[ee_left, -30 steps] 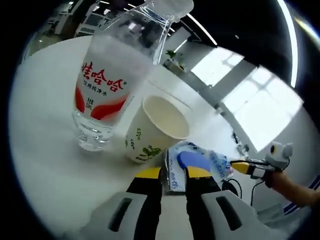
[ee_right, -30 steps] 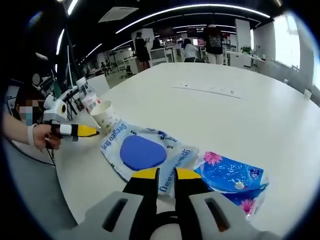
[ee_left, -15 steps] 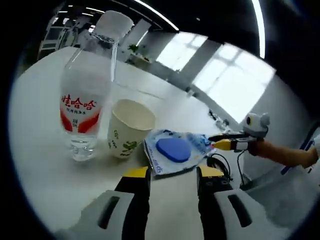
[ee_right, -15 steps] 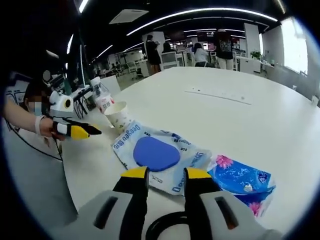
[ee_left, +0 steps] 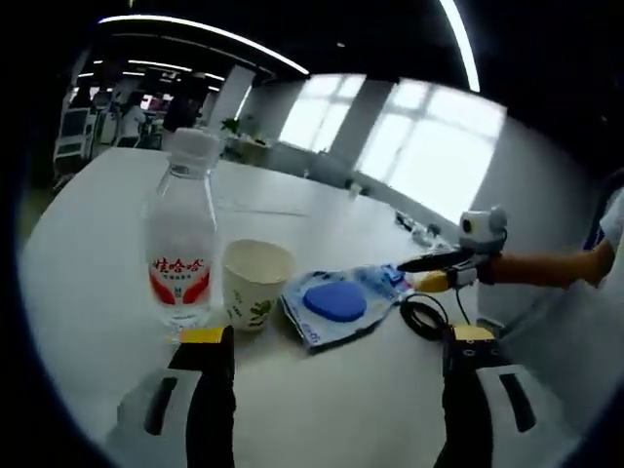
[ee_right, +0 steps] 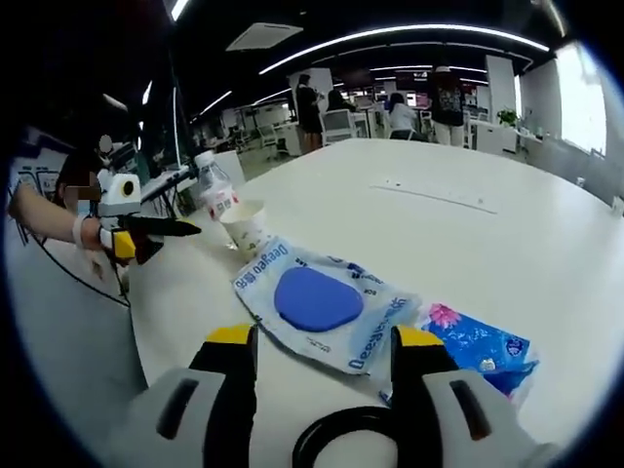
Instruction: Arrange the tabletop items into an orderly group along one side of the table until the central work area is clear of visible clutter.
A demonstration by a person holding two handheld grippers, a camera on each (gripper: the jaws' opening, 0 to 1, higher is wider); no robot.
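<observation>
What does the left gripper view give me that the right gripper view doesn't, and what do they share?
Left gripper view alone: bright windows behind the table and a black cable loop near the table edge.

Right gripper view alone: a blue flowered packet beside the wipes pack, and people standing at desks in the background.

Both: the water bottle, the paper cup next to it, the wipes pack and the white table. Each view catches the other gripper, and both the left gripper and right gripper are open.
</observation>
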